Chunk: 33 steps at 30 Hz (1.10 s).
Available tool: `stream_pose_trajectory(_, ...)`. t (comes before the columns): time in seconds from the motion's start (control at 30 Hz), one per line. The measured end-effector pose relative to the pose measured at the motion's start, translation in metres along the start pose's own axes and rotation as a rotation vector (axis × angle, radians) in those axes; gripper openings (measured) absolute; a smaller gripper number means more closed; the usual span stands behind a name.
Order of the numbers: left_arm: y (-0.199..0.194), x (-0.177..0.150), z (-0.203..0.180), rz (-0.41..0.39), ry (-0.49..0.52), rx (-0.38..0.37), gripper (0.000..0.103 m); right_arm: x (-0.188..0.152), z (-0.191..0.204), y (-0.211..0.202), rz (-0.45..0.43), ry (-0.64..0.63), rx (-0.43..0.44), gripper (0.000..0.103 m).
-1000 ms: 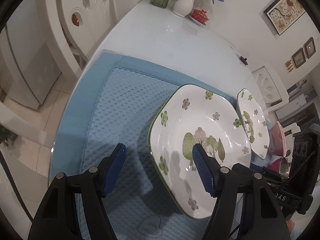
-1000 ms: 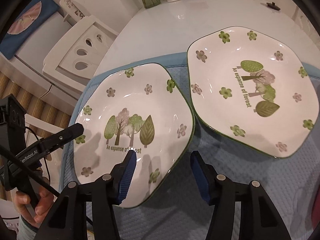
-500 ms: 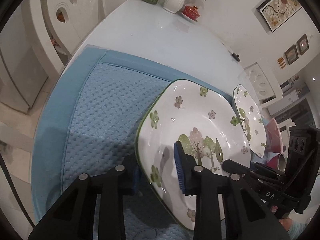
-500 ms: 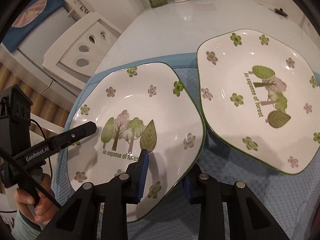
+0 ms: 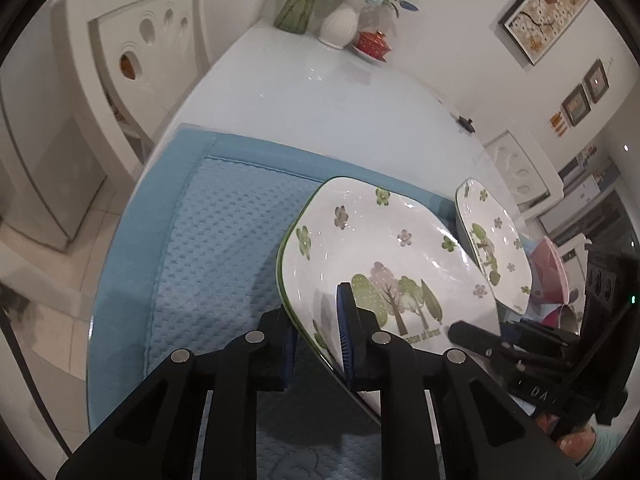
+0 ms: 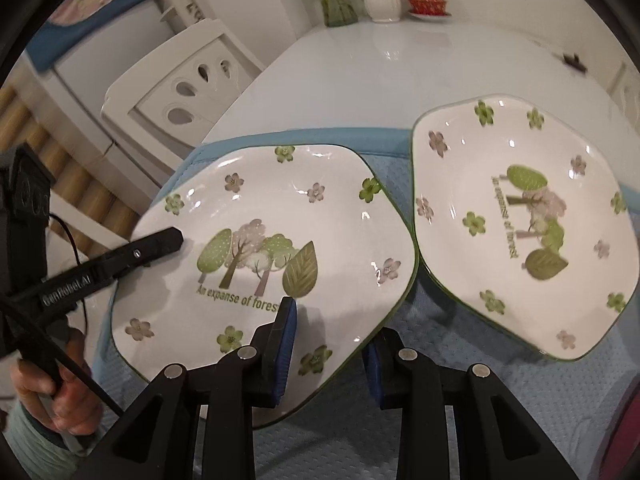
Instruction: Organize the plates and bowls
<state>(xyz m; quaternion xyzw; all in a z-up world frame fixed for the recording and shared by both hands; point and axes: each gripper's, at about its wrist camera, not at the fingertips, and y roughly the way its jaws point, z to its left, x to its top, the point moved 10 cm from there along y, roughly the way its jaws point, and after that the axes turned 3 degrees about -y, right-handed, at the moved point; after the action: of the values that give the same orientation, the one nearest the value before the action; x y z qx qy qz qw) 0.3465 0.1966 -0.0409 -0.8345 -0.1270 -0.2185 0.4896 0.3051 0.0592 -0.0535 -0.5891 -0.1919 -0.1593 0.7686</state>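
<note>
A white plate (image 5: 384, 248) with green trees and flowers lies on the blue mat (image 5: 224, 248). My left gripper (image 5: 316, 336) is shut on its left rim, one pad above and one below. In the right wrist view my right gripper (image 6: 330, 354) is shut on the near right rim of this same plate (image 6: 280, 216), and the left gripper (image 6: 168, 242) shows with its upper finger on the plate's left side. A second matching plate (image 6: 520, 220) rests just to the right, rims almost touching. Pink bowls (image 5: 548, 272) sit beyond that second plate (image 5: 492, 236).
The mat covers the near end of a glossy white table (image 5: 320, 100). At its far end stand a glass vase, a white vase (image 5: 340, 20) and a red lidded dish (image 5: 374, 44). A small black object (image 5: 466, 122) lies by the far edge. White chairs (image 5: 140, 52) flank the table.
Both grippers were open astride the plate's rim a second ago. Each has since closed its pads onto that rim, the left on the left edge, the right on the near edge.
</note>
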Motion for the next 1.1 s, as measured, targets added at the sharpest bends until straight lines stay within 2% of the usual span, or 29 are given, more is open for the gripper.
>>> stream_pose_trajectory(0.13, -0.004, 0.002, 0.007, -0.015, -0.005, 0.003, 0.015, -0.001, 0.010, -0.001, -0.004, -0.040, 0.019, 0.030)
stream_pose_trajectory(0.33, 0.009, -0.011, 0.018, 0.053, -0.017, 0.001, 0.014, -0.008, 0.011, 0.013, 0.055, -0.038, 0.051, 0.030)
stream_pose_trajectory(0.5, 0.014, -0.008, 0.021, 0.075, -0.049, -0.028, 0.016, 0.004, 0.011, 0.024, 0.076, -0.017, 0.069, 0.030)
stream_pose_trajectory(0.6, 0.019, -0.005, 0.020, 0.078, -0.047, -0.037, 0.021, 0.014, 0.010, 0.029, 0.050, 0.005, 0.092, 0.031)
stream_pose_trajectory(0.77, 0.019, 0.002, 0.027, 0.073, -0.066, -0.043, 0.023, 0.011, 0.022, 0.025, 0.034, -0.024, 0.050, 0.032)
stream_pose_trajectory(0.87, 0.018, 0.007, 0.035, 0.069, -0.088, -0.042, 0.023, -0.001, 0.033, 0.025, 0.057, -0.009, 0.067, 0.032)
stream_pose_trajectory(0.97, 0.019, 0.010, 0.036, 0.071, -0.069, -0.035, 0.023, -0.009, 0.044, 0.025, 0.069, -0.007, 0.079, 0.034)
stream_pose_trajectory(1.1, 0.019, 0.008, 0.034, 0.067, -0.020, -0.013, 0.023, -0.009, 0.035, 0.026, 0.077, 0.022, 0.121, 0.033)
